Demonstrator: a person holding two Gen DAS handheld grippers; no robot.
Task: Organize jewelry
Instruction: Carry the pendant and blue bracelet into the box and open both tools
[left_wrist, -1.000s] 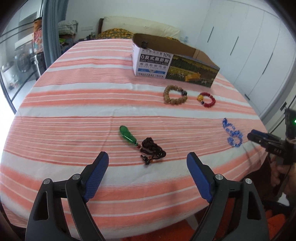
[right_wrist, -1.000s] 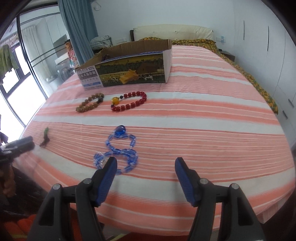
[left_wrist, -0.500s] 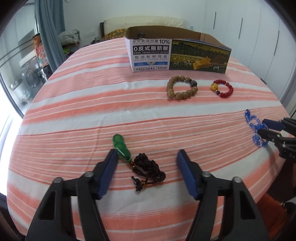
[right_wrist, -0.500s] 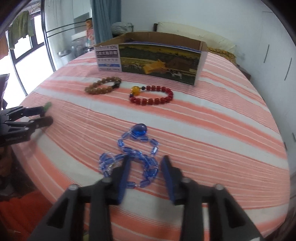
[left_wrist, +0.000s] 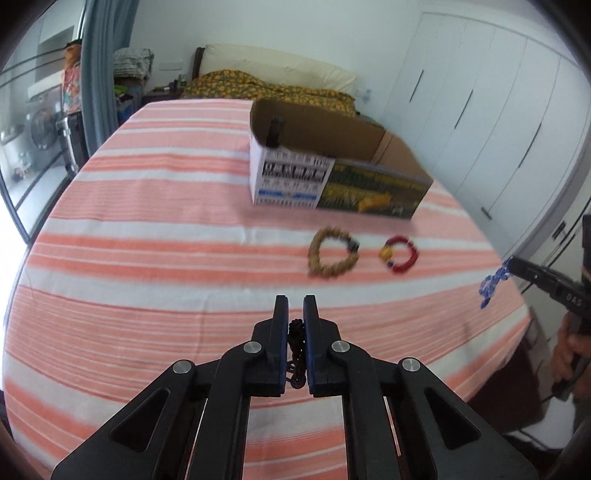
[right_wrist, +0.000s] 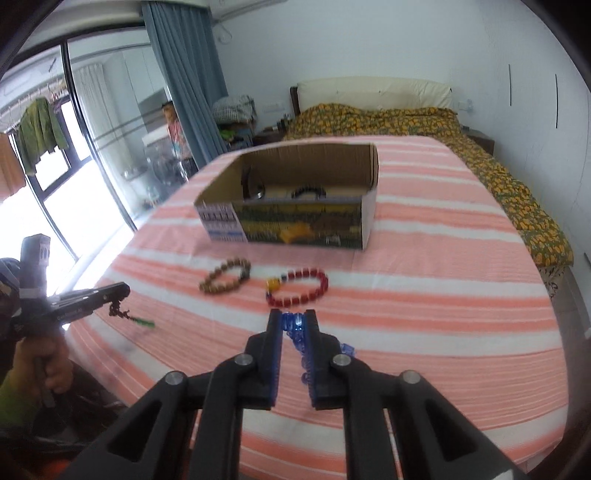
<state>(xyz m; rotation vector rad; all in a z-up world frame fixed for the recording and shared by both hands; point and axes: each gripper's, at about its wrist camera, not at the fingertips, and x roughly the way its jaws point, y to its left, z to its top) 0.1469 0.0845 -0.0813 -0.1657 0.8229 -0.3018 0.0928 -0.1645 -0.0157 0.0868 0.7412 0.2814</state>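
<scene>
My left gripper (left_wrist: 295, 300) is shut on the dark cord (left_wrist: 296, 343) of a green pendant necklace, lifted off the striped cloth (left_wrist: 147, 258). In the right wrist view the left gripper (right_wrist: 123, 290) shows at the left, with the green pendant (right_wrist: 146, 324) dangling below it. My right gripper (right_wrist: 293, 314) is shut on a blue bead chain (right_wrist: 295, 324), which hangs from its pads above the cloth. A wooden bead bracelet (left_wrist: 313, 254) and a red bead bracelet (left_wrist: 410, 254) lie in front of an open cardboard box (left_wrist: 332, 177).
The box (right_wrist: 295, 221) holds a few dark items. A bed with a yellow patterned cover (right_wrist: 369, 114) lies beyond the striped surface. White wardrobe doors (left_wrist: 480, 110) stand on the right, a curtain and window (right_wrist: 177, 74) on the left. A person's hand (right_wrist: 51, 365) holds the left tool.
Both grippers went from open above their pieces to shut on them. Each then rose, lifting the pendant necklace and the blue chain off the cloth.
</scene>
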